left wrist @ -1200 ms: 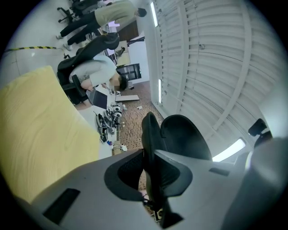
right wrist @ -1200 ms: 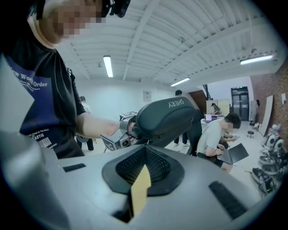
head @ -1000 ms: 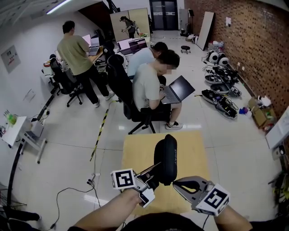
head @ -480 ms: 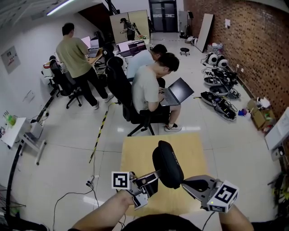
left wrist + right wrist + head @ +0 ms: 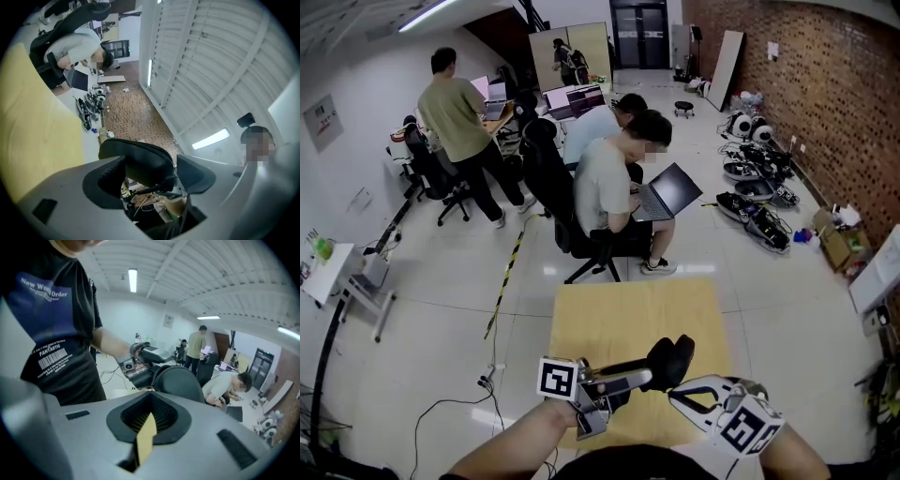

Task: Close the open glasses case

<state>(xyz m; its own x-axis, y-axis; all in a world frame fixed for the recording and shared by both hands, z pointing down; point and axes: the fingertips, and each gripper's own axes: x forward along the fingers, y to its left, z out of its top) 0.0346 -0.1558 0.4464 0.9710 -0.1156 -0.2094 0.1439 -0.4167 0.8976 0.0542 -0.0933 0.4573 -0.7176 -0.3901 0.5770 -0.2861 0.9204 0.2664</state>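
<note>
The black glasses case [image 5: 671, 360] hangs low over the near end of the yellow table [image 5: 628, 314], looking compact. My left gripper [image 5: 645, 377] reaches to it from the left. Its jaws are opening, and in the left gripper view the case [image 5: 138, 159] sits between the pads [image 5: 104, 180] with a gap on the right side. My right gripper [image 5: 677, 395] is shut just below and right of the case, holding nothing. In the right gripper view the case [image 5: 180, 383] lies just beyond the shut jaws [image 5: 150, 405], with the left gripper [image 5: 140, 363] behind it.
Two seated people [image 5: 614, 178] with a laptop are just past the table's far edge, and another person [image 5: 459, 112] stands at a desk on the left. Cables [image 5: 441, 403] trail on the floor at left. Equipment [image 5: 755, 202] lines the brick wall at right.
The case stood tall and upright between the grippers; now it is lower and compact. The left jaws have spread apart. The right gripper has shifted left and down, under the case.
</note>
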